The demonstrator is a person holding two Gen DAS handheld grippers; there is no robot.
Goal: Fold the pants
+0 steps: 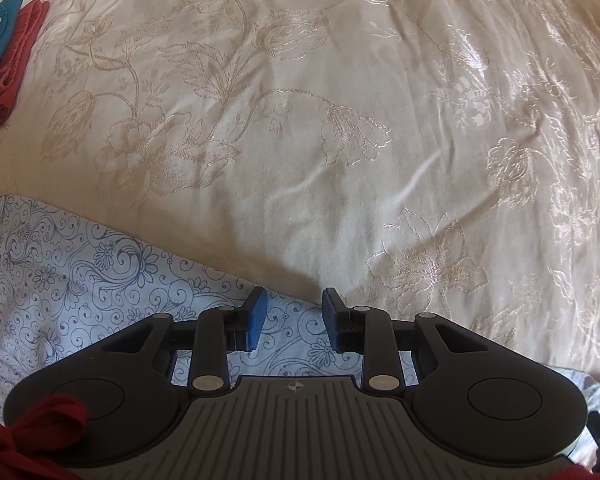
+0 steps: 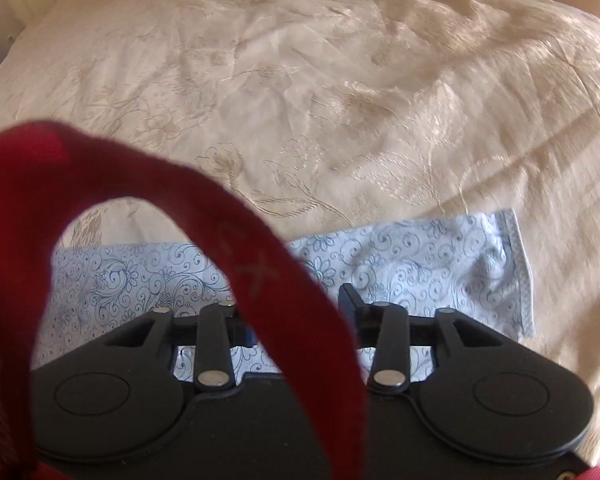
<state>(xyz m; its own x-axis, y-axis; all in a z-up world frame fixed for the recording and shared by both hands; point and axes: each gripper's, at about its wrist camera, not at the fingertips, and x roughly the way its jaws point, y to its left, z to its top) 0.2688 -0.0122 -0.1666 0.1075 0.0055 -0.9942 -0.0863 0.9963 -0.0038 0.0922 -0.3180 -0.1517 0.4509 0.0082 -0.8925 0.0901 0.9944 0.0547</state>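
Lying flat beneath both grippers, pants [image 2: 412, 252] long axis left-right, hem at right, left gripper [image 1: 293, 312] jaws apart, right gripper [image 2: 296, 300] gap strap-hidden [image 2: 220, 216], bedspread [image 1: 340, 120] ahead.

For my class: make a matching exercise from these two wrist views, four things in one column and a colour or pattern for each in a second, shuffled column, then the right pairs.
Things:
1. pants
2. bedspread
3. strap
4. pads on the left gripper fingers

Colours or patterns:
A. plain red
B. solid blue
C. cream with embroidered flowers
D. pale blue with dark swirls

Pairs: 1-D, 2-C, 3-A, 4-B
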